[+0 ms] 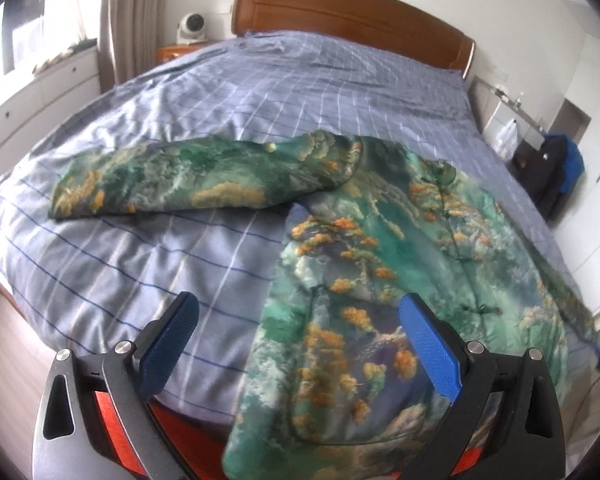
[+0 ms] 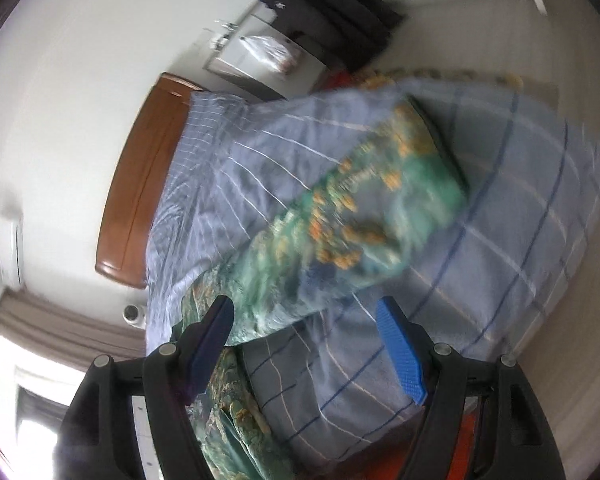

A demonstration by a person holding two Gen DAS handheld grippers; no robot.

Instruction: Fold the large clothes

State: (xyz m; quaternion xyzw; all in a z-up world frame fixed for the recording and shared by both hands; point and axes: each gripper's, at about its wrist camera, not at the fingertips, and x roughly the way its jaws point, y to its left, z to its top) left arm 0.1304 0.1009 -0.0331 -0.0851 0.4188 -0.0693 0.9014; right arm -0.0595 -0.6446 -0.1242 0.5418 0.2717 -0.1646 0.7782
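Observation:
A large green garment with an orange and white landscape print (image 1: 380, 264) lies spread on the bed. One sleeve (image 1: 204, 180) stretches out to the left. My left gripper (image 1: 300, 312) is open and empty, above the garment's near hem at the bed's front edge. In the right wrist view the other sleeve (image 2: 352, 208) lies across the bedspread, blurred by motion. My right gripper (image 2: 304, 312) is open and empty, just short of where that sleeve joins the body.
The bed has a blue checked duvet (image 1: 260, 92) and a brown wooden headboard (image 1: 340, 16). A nightstand with a white round device (image 1: 192, 26) stands at the far left. Dark and blue clothes (image 1: 556, 168) hang at the right. White drawers (image 1: 40, 92) run along the left wall.

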